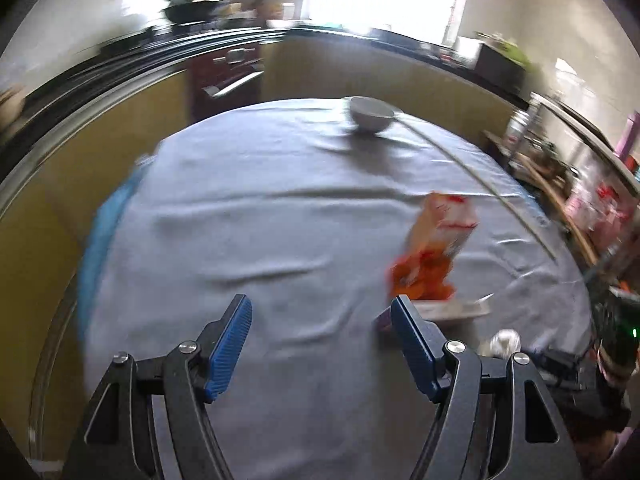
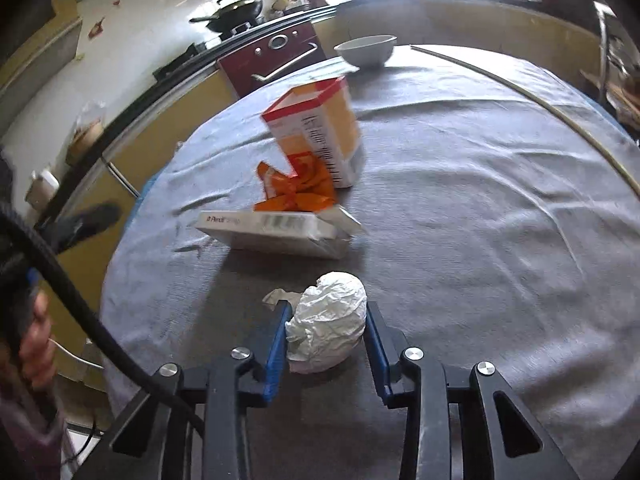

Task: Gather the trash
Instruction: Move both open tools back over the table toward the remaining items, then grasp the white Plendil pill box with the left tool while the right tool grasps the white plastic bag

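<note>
My right gripper [image 2: 327,306] is shut on a crumpled white paper ball [image 2: 328,324], both blue pads pressing its sides just above the grey tablecloth [image 2: 480,200]. Beyond it lie a flat white box [image 2: 276,232], a torn orange wrapper [image 2: 298,188] and an upright orange-and-white carton [image 2: 320,128]. My left gripper [image 1: 321,304] hangs open over bare cloth with nothing between its fingers. In the blurred left wrist view the carton [image 1: 444,232], the wrapper [image 1: 420,280] and the box [image 1: 452,310] sit just right of its right finger, and the paper ball [image 1: 506,342] shows at lower right.
A white bowl [image 2: 366,50] stands at the table's far edge, with a thin pale stick [image 2: 560,120] running along the right side. A black cable [image 2: 80,312] and a person's hand [image 2: 36,336] are at the left. Yellow kitchen cabinets and a stove lie beyond.
</note>
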